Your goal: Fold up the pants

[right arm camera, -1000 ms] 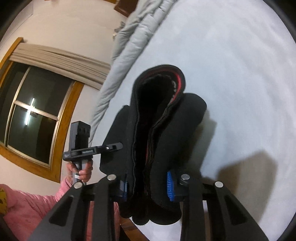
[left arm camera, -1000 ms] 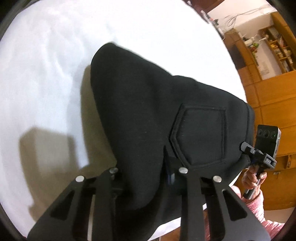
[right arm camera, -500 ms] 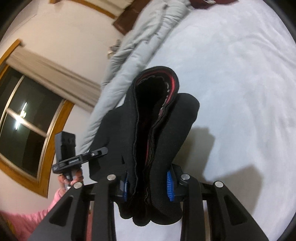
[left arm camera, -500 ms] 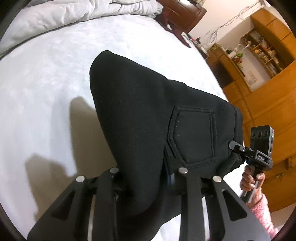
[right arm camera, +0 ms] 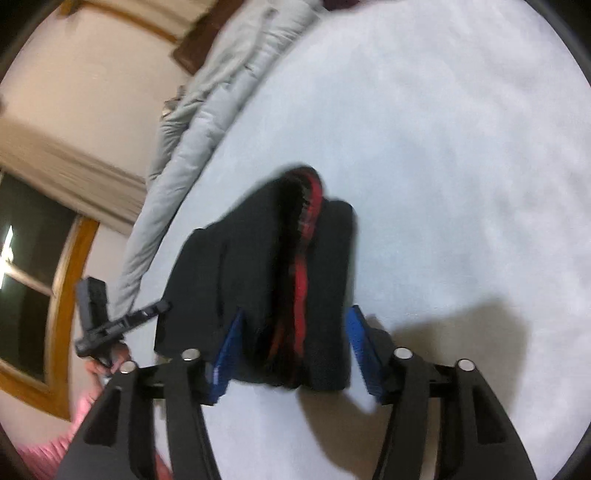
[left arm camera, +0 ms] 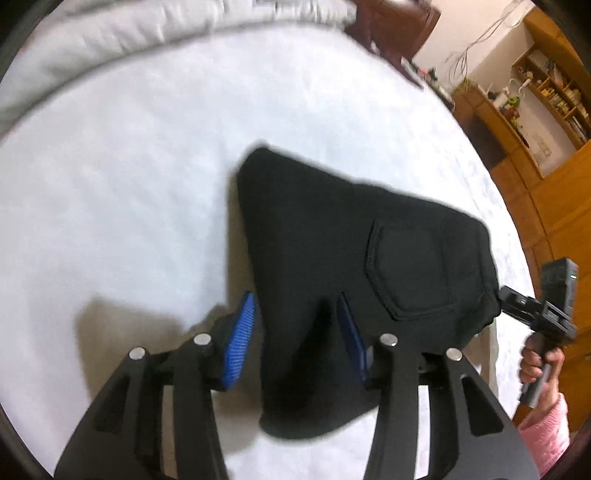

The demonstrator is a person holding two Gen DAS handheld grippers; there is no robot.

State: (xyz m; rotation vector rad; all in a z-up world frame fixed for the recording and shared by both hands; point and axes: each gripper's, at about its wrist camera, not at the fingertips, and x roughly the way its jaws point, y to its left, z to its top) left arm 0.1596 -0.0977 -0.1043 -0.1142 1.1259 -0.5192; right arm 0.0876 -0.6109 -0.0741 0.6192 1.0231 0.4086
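My left claw (left arm camera: 295, 332) and my right claw (right arm camera: 295, 347) are both opening, blue pads drawn off the cloth though the near edge of the folded pants (left arm camera: 354, 266) lies between each pair of fingers. The pants are a thick black bundle resting on the white bed (left arm camera: 129, 184), a stitched pocket (left arm camera: 413, 273) on top toward the right end, and red lining (right arm camera: 304, 258) showing between the layers at that end. Beyond them a grey duvet (left arm camera: 147, 26) lies bunched along the far side.
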